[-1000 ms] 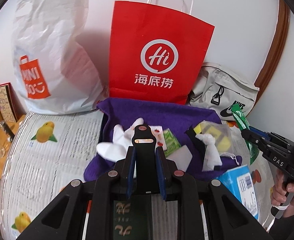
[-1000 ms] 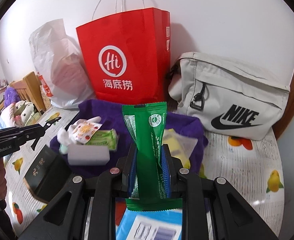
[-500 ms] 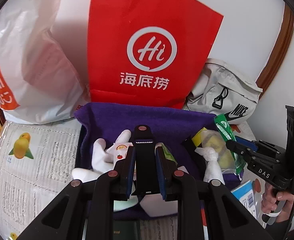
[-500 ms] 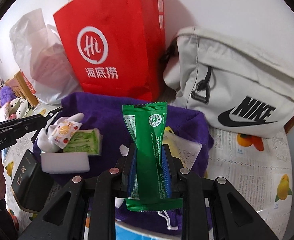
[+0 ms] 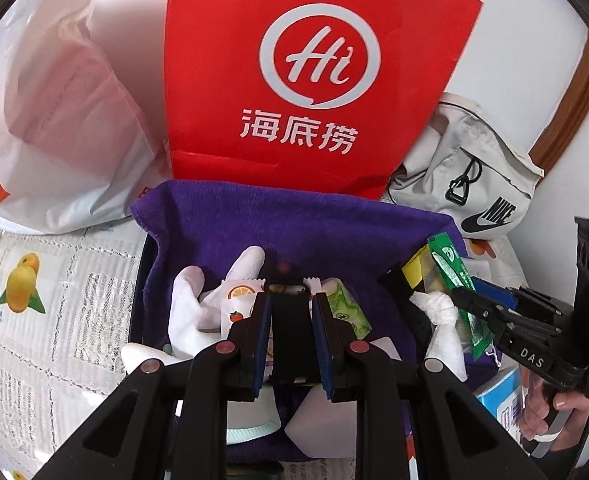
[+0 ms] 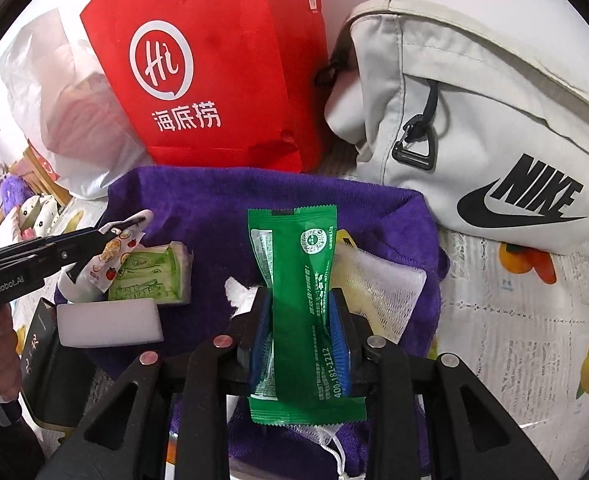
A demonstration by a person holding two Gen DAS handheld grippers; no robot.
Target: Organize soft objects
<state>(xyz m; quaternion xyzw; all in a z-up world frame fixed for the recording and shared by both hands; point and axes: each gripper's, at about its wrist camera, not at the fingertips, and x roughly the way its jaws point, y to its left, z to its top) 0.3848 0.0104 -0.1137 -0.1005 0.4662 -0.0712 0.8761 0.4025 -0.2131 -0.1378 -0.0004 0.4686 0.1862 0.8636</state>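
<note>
A purple towel [image 5: 294, 232] [image 6: 222, 200] lies before a red paper bag [image 5: 314, 80] [image 6: 214, 72]. On it are a white glove [image 5: 190, 312], a fruit-print packet [image 5: 238, 300] [image 6: 110, 256], a green tissue pack [image 6: 150, 276], a white sponge [image 6: 110, 322] and a mesh pouch [image 6: 378, 288]. My right gripper [image 6: 300, 320] is shut on a green packet [image 6: 298, 280], held above the towel; it shows in the left view [image 5: 450, 276]. My left gripper [image 5: 290, 312] is shut on a black strap-like piece [image 5: 290, 320]; its tips [image 6: 106, 236] touch the fruit-print packet.
A white plastic shopping bag [image 5: 54, 100] stands left of the red bag. A grey Nike bag [image 6: 474, 128] leans at the right. A black box [image 6: 54, 368] and a blue-white pack [image 5: 502, 396] lie at the towel's front edge. The table has a fruit-print cover [image 5: 46, 300].
Both grippers have moved forward toward the towel and bags. The left gripper's tips now reach the fruit-print packet. The right gripper still holds the green packet.
</note>
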